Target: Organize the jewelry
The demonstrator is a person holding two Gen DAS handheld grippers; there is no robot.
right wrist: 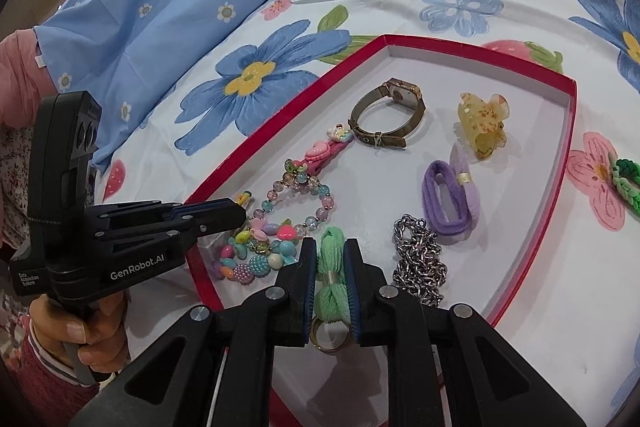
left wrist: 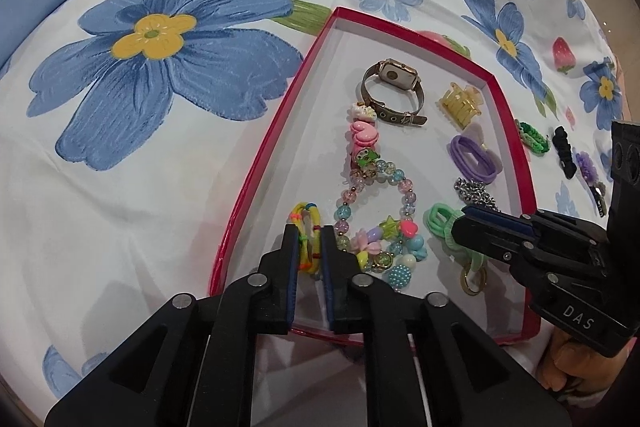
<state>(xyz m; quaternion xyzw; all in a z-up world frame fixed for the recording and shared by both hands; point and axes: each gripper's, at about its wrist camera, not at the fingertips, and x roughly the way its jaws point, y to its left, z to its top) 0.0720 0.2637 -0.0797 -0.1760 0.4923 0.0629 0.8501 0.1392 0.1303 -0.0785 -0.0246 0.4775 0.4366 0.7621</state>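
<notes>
- The left gripper [left wrist: 311, 239] filled the bottom centre of the left wrist view, its two fingers pinched on a multicoloured hair tie [left wrist: 307, 227] just inside the lower left edge of the red-rimmed tray [left wrist: 256, 183].
- The right gripper [right wrist: 329, 259] sat at the bottom centre of the right wrist view, its fingers closed on a mint green hair tie [right wrist: 330, 267] with a gold ring [right wrist: 327, 337] at its near end.
- In the left wrist view the right gripper entered from the lower right of the frame; in the right wrist view the left one entered from the left, held by a hand [right wrist: 80, 339].
- A beaded bracelet [left wrist: 372, 211] with pastel charms lay in the middle of the tray, between the two held ties.
- A gold-toned watch [left wrist: 394, 91] sat toward the upper part of the tray, with a yellow claw clip [left wrist: 460, 105] just to its right.
- A purple hair tie [right wrist: 450, 203] lay right of centre, and a silver chain [right wrist: 420, 263] was heaped below it, near the right gripper.
- Outside the tray, at the right edge of the left wrist view, a green braided tie [left wrist: 534, 137] and a black scrunchie [left wrist: 565, 151] rested on the floral bedsheet [left wrist: 120, 187].
</notes>
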